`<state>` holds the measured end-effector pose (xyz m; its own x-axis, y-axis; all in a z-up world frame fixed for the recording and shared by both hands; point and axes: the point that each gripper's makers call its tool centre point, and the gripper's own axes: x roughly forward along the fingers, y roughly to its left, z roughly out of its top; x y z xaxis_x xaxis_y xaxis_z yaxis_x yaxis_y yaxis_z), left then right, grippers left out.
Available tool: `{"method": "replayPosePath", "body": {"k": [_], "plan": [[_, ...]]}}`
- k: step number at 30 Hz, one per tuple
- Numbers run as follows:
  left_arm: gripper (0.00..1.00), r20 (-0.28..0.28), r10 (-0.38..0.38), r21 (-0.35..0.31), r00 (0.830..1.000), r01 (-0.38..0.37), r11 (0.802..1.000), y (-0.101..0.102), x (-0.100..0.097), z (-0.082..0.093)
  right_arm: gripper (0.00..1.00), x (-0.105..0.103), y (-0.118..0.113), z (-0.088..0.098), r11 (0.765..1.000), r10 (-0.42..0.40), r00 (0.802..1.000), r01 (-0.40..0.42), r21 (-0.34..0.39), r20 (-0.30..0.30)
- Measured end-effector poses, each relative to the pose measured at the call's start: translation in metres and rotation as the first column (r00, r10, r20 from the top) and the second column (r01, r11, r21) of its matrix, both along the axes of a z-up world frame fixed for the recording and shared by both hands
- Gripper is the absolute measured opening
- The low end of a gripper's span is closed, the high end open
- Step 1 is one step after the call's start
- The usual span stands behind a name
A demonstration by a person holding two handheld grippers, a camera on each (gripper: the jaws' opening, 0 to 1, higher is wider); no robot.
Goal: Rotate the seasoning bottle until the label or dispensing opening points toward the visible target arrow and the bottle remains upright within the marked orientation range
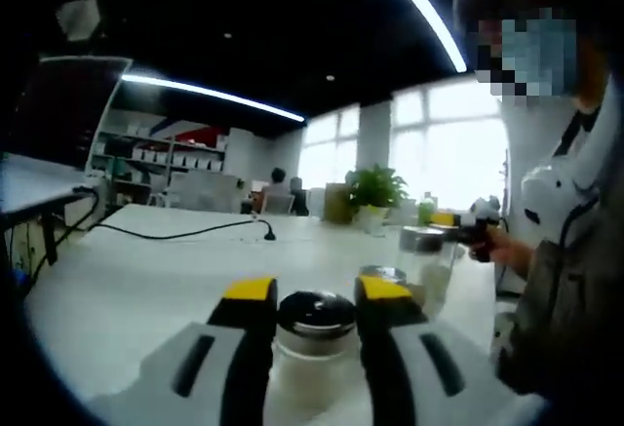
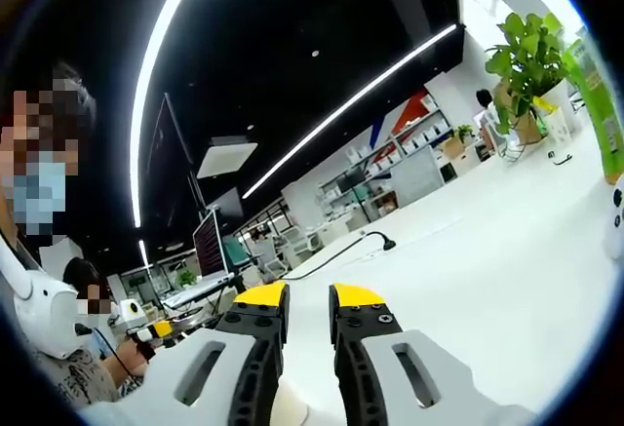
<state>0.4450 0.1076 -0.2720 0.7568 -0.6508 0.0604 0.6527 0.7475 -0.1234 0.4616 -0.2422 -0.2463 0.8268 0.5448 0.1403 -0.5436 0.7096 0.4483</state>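
Two grippers: left gripper [image 1: 314, 294] is clasping upright seasoning bottle [image 1: 314, 321]; right gripper [image 2: 307, 299] is nearly closed, contents unclear; rotation is pending, arrow unseen.

left gripper view – low over the white table [image 1: 127, 290], close, level, facing windows and plant [image 1: 375, 190] | right gripper view – low, tilted and rolled, facing shelving [image 2: 405, 148] and ceiling | shared – tabletop, black cable [image 2: 341, 251], plant

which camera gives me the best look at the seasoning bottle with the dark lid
The left gripper view: the seasoning bottle stands upright between the left gripper jaws, lid plainly visible. In the right gripper view I cannot make it out.
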Motion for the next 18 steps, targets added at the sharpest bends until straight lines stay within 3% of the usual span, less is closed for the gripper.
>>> {"method": "replayPosePath", "body": {"k": [12,18], "plan": [[0.34,-0.028,-0.181,-0.029,0.983,0.181,0.983,-0.006,-0.0018,-0.0015,0.15,0.0011,0.0013,-0.0015,1.0,-0.009,1.0,0.009,-0.006,-0.009],[0.34,-0.03,-0.233,-0.029,0.972,0.233,0.972,-0.0063,-0.002,-0.0014,0.15,0.0028,0.0038,-0.0015,1.0,-0.006,1.0,0.006,-0.012,-0.013]]}}
